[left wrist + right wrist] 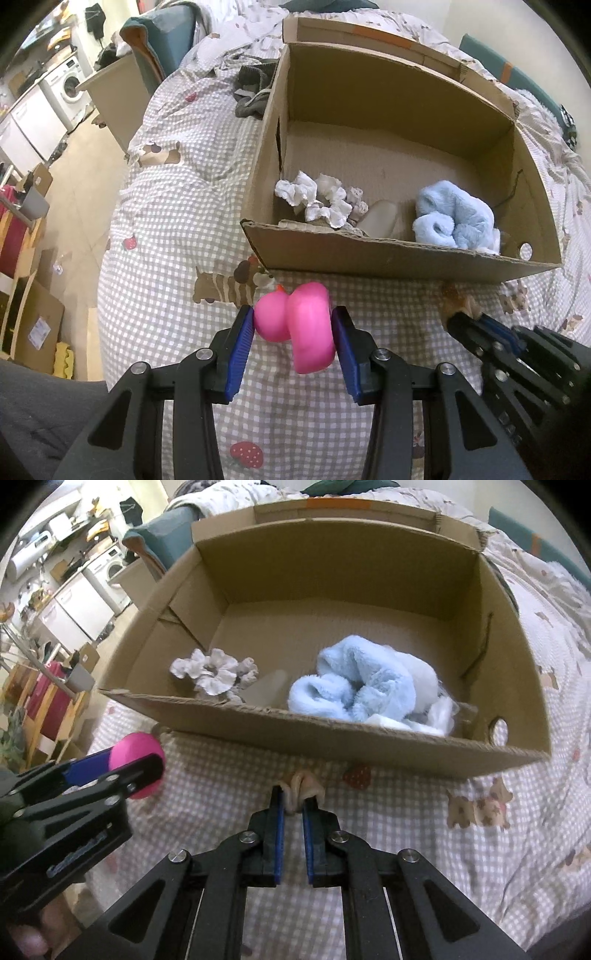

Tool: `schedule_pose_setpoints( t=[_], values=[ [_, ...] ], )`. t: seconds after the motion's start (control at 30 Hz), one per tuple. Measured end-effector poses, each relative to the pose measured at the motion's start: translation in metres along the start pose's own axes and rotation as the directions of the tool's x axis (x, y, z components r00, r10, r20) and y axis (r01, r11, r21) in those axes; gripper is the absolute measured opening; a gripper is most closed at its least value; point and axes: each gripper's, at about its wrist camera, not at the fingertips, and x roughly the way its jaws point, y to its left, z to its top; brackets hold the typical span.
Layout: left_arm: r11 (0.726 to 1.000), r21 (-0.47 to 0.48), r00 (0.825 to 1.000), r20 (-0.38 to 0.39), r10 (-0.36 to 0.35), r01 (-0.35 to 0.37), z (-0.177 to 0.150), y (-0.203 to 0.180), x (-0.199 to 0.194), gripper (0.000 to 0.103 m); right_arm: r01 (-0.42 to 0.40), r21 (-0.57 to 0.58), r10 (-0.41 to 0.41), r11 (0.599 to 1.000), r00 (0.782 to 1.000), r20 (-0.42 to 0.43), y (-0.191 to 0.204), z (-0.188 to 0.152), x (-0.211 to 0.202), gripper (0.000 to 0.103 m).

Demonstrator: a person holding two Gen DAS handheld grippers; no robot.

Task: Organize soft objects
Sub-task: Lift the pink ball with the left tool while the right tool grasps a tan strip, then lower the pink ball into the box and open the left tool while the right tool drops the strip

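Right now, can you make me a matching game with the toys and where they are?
Things:
1. pink squishy rubber toy
2. fluffy light blue towel
3. small beige soft piece
4. white frilly scrunchie

Places:
A. right side of the cardboard box
B. in the left gripper
C. left side of the box
D. in the right gripper

Pairs: 1-B, 2-A, 3-D, 4-C

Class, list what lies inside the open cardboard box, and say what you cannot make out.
Inside the open cardboard box: a white ruffled fabric scrunchie, a pale translucent rounded object and a fluffy light-blue towel bundle. The towel covers white material at its right; the box's near wall hides the items' bases.
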Motion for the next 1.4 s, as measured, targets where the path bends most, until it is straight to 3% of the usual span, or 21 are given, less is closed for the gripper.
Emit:
schedule_pose_setpoints(
  t=[0.47, 0.73, 1.03, 1.27, 1.4],
  values=[
    [0.999, 0.045, 0.998, 0.067, -0.003, 0.000, -0.005, -0.016, -0.021, 0.039, -0.077, 0.057, 0.071, 0.995, 0.992, 0.102, -0.016, -0.014, -0.065, 0.011],
    [0.998, 0.059, 0.983, 0.183, -0.023, 0.013, 0.006, -0.018, -0.056, 0.039, -0.105, 0.078, 0.090, 0.991, 0.980, 0.178, -0.023, -0.010, -0.091, 0.011],
    [0.995, 0.091, 0.965, 0.255, -0.056, 0.034, 0.056, -0.026, -0.081, 0.039, -0.098, 0.044, 0.082, 0.994, 0.957, 0.277, -0.035, 0.027, -0.113, 0.011],
    [0.993, 0.113, 0.963, 0.264, -0.047, 0.017, 0.096, -0.032, -0.065, 0.039, -0.058, -0.004, 0.056, 0.998, 0.944, 0.325, -0.047, 0.061, -0.108, 0.011],
    [0.993, 0.115, 0.966, 0.252, -0.063, 0.034, 0.104, -0.034, -0.046, 0.039, -0.066, 0.028, 0.054, 0.997, 0.946, 0.318, -0.060, 0.072, -0.093, 0.011]
  ],
)
